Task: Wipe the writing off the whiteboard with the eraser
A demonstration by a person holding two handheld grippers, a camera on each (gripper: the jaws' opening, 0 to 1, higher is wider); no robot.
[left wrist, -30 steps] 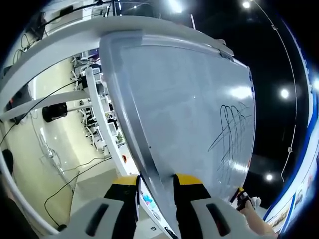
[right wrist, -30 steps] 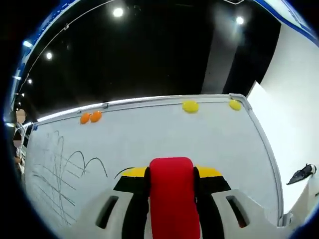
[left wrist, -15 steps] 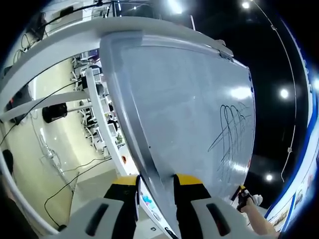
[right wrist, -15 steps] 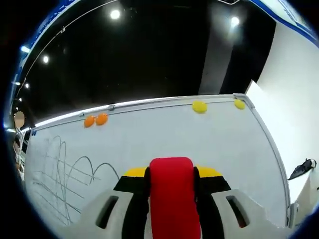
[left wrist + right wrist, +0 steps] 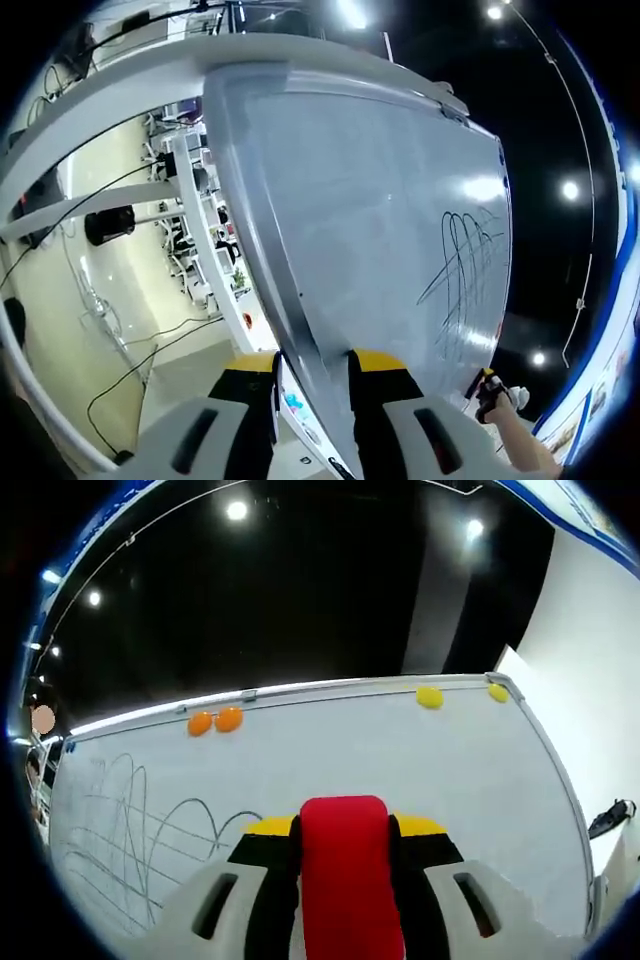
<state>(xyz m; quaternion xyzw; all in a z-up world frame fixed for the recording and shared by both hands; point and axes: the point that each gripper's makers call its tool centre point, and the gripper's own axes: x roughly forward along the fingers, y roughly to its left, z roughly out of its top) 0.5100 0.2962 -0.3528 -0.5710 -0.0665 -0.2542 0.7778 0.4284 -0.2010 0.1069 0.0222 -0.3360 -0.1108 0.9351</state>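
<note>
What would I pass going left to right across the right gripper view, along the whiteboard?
The scribbled writing → two orange magnets on the top edge → the red eraser held in the right tongs → two yellow magnets by the whiteboard corner.

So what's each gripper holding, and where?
Right gripper clamps the red eraser by its sides. Left gripper straddles the whiteboard edge.
</note>
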